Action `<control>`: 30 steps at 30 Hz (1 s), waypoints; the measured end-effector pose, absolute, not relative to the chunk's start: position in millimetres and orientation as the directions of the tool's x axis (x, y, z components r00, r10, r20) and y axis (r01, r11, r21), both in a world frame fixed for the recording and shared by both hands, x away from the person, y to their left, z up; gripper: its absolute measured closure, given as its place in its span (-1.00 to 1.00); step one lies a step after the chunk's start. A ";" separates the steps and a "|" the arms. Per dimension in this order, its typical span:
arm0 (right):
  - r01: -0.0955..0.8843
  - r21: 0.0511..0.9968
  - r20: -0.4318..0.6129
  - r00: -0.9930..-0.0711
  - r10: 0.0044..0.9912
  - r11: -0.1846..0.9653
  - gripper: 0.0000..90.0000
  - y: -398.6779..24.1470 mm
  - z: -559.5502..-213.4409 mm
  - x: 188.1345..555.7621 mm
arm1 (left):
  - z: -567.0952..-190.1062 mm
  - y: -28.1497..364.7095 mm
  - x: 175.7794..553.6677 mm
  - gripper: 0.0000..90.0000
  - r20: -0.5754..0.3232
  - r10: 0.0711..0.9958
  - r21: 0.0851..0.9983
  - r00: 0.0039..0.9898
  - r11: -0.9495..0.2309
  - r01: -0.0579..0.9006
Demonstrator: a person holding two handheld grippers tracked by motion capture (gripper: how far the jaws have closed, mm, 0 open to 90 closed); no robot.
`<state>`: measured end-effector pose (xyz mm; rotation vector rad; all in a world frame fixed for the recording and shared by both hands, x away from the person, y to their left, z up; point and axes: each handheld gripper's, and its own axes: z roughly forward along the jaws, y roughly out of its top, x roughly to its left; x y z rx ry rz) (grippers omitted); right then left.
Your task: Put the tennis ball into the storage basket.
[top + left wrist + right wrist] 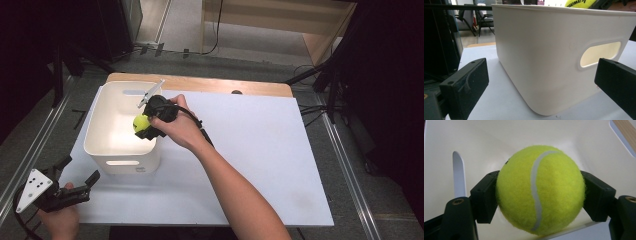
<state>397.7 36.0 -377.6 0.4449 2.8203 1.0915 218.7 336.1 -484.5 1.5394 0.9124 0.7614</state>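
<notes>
The right tongs (145,126) were clamped on the tennis ball (140,121), holding it over the white bin (100,142), just inside its near-right rim. Carrying looked done; releasing remained. The left tongs (77,176) sat apart and empty on the surface (260,150), near the bin's front-left corner.

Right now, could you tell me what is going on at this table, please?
A person holds a gripper in each hand. The right gripper grips a yellow tennis ball between its jaws, just above the near right edge of a white bin on the table. The ball is not yet dropped inside. The left gripper rests open at the table's near left corner, facing the bin and holding nothing.
</notes>
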 end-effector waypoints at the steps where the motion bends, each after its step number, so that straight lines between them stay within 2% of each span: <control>1: 0.242 0.670 0.029 -0.953 0.301 0.702 -0.53 35.7 -377.6 397.3 | -484.4 336.3 218.6 -1.00 -0.013 0.871 0.987 0.490 -0.066 0.144; 4: 0.263 0.691 0.062 -0.950 0.306 0.673 -0.78 33.1 -375.4 396.5 | -484.5 336.3 218.7 -1.00 -0.013 0.872 0.987 0.490 -0.066 0.144; 6: 0.257 0.712 0.059 -0.949 0.310 0.653 -0.85 30.6 -372.8 396.2 | -484.5 336.2 218.7 -1.00 -0.014 0.871 0.987 0.490 -0.065 0.144; 7: 0.262 0.716 0.060 -0.947 0.316 0.648 -0.99 29.2 -371.4 395.7 | -484.5 336.1 218.7 -1.00 -0.014 0.872 0.988 0.490 -0.065 0.143; 30: 0.281 0.760 0.025 -0.913 0.407 0.585 -1.00 -12.0 -370.5 387.5 | -484.7 335.7 219.0 -1.00 -0.011 0.871 0.988 0.491 -0.067 0.141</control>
